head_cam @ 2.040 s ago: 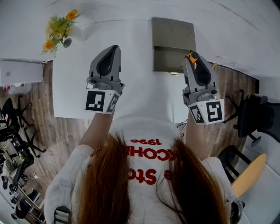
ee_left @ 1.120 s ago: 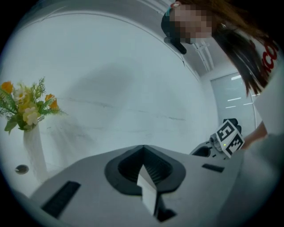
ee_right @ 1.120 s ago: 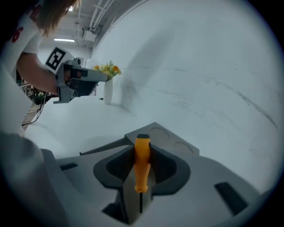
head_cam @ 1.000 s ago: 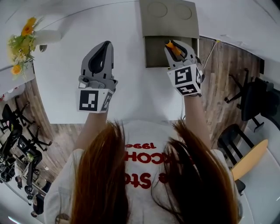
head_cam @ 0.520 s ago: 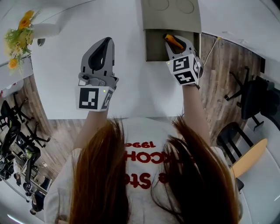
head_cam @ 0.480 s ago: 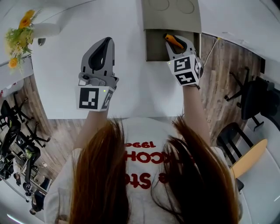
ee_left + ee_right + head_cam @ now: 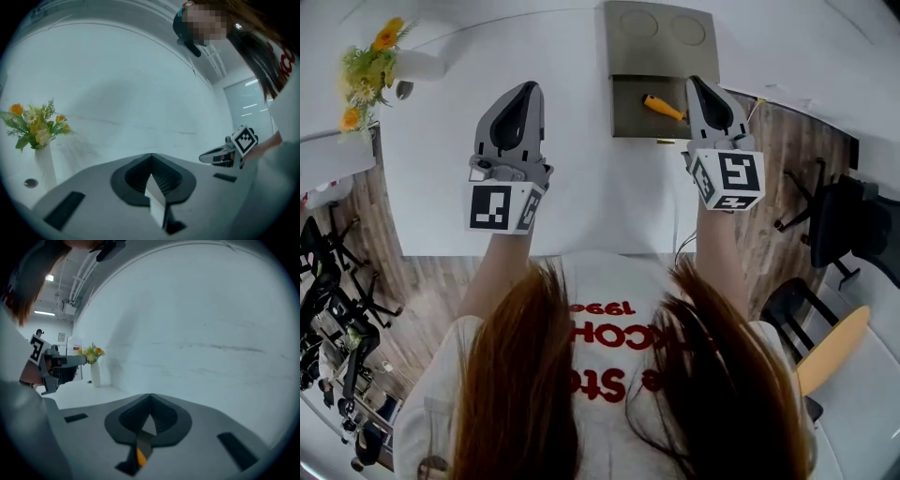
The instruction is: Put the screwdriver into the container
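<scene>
right gripper [image 7: 697, 87]: jaws closed, empty | just right of container [image 7: 628, 114], screwdriver [image 7: 662, 107] lying inside | left gripper [image 7: 528, 89]: jaws together, apparently empty, held over table [image 7: 591, 192]

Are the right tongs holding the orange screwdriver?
No, the screwdriver lies loose in the container, beside the shut, empty right tongs.

Your head camera looks steeply down from close above onto the left gripper [image 7: 527, 90], the right gripper [image 7: 696, 86] and the table [image 7: 581, 187] ahead of their jaws. Each gripper camera sits just behind its own jaws and faces the wall [image 7: 140, 84], which seems near, though the wide lens blurs that. All three views share the flowers [image 7: 370, 56], left of both jaws.
</scene>
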The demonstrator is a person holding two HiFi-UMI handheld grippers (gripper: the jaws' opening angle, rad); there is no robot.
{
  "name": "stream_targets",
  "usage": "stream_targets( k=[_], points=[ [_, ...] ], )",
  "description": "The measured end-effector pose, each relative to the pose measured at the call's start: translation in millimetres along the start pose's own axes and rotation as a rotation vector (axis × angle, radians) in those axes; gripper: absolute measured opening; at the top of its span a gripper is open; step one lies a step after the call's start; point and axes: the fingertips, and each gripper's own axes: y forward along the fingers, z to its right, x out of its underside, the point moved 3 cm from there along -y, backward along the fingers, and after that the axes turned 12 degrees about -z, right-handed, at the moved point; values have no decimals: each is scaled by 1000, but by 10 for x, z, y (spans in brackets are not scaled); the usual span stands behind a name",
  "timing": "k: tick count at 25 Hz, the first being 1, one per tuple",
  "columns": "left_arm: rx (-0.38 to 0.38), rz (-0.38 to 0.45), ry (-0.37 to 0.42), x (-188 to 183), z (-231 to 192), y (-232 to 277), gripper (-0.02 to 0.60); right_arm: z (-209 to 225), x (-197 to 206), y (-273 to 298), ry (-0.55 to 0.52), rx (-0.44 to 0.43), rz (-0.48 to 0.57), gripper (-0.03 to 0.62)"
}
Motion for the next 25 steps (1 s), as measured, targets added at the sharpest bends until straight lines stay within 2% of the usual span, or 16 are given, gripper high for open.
stream_targets(
  k=[6, 10, 17, 25],
  points=[
    [-21, 48, 18, -187, -58, -92, 0, 45, -420, -390, 64, 27, 149, 5],
    [-30, 64, 34, -263, -98, -183, 0, 1, -555, -615, 89, 46, 213, 5],
    [-33, 86, 27, -355, -85, -364, 0, -121, -691, -932, 116, 53, 298, 5],
    [-22, 109, 36, -470, -88, -550, 0, -354, -807, -1042, 102, 36, 333, 3]
  ],
)
